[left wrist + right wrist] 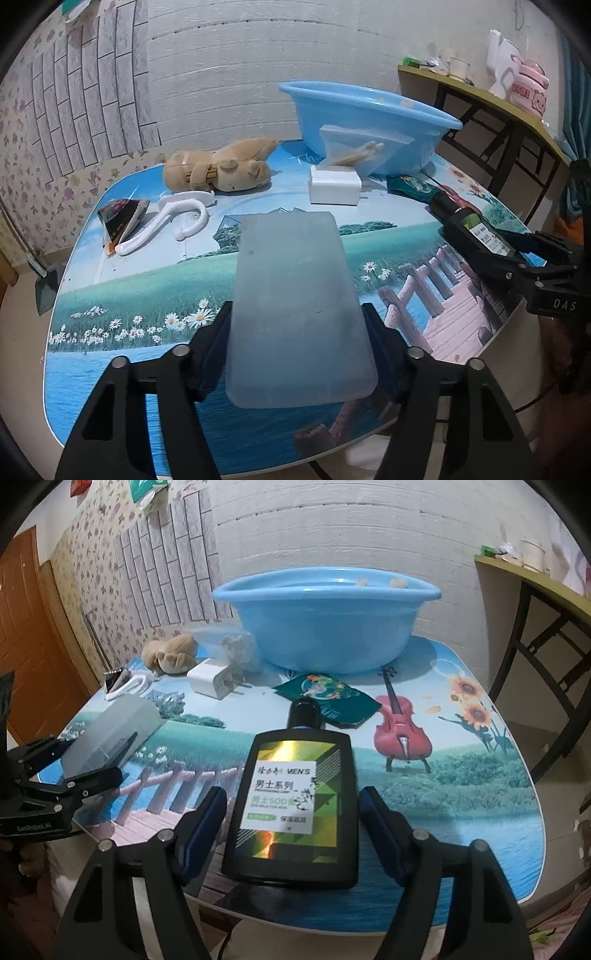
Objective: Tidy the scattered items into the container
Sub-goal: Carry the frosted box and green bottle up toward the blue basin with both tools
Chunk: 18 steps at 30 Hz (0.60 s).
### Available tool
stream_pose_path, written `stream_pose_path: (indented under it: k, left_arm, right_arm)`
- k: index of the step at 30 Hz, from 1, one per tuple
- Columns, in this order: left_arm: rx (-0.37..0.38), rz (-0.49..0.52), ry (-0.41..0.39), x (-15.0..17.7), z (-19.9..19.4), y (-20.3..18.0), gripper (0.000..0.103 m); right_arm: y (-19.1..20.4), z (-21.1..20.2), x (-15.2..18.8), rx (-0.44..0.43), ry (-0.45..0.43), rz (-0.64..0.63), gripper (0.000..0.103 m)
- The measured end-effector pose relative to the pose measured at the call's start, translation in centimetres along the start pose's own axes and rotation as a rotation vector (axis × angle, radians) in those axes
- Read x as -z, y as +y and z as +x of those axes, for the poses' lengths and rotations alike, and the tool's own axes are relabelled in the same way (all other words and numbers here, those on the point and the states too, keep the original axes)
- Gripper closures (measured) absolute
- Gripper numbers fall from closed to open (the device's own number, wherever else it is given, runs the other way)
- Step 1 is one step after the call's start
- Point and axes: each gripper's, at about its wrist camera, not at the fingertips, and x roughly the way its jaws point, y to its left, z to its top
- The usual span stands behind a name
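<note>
Lying flat on the picture-printed table (147, 288), low in the left wrist frame, is a frosted, see-through plastic box (295, 295) - rectangular, with rounded corners and a faint blue tint. The left gripper (297, 310) is clenched on its 2 long sides, both blue pads against the plastic.

Low in the centre of the right wrist frame, a flat black bottle (288, 812) lies on its back with its round cap towards the blue basin (325, 635); its label is green and gold with white print. The right gripper (291, 794) straddles it, released: the pad on the picture's left stands apart from the bottle, the other sits just beside it.

The basin stands at the table's far edge, upper centre in both views. Only the left wrist view shows a white hook (166, 221), a tan plush toy (221, 166) lengthwise and a clear bag (354, 147) leaning on the basin wall. Only the right wrist view shows the bottle's label face-on, the whole of a dark green pouch (328, 698) - beside the cap - and the prongs of a white charger (218, 683).
</note>
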Motion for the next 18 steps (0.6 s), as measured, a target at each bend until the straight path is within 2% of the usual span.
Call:
stream_pose_path:
  k: [14,15,16,18]
  left_arm:
    - [0.004,-0.001,-0.011,0.0,0.1,0.0,0.042]
    - [0.006,-0.001,-0.012,0.0,0.0,0.0,0.042]
    - [0.011,0.000,-0.013,0.0,0.0,0.0,0.042]
    - [0.018,0.000,-0.015,0.1,0.0,-0.1,0.042]
  right_arm:
    - [1.1,0.6,0.1,0.060,0.004,-0.062,0.030]
    - [1.1,0.6,0.1,0.061,0.003,-0.060,0.033]
    - [1.0,0.5,0.0,0.071,-0.002,-0.052,0.041]
    - [0.8,0.4,0.0,0.058,-0.006,-0.036,0.041]
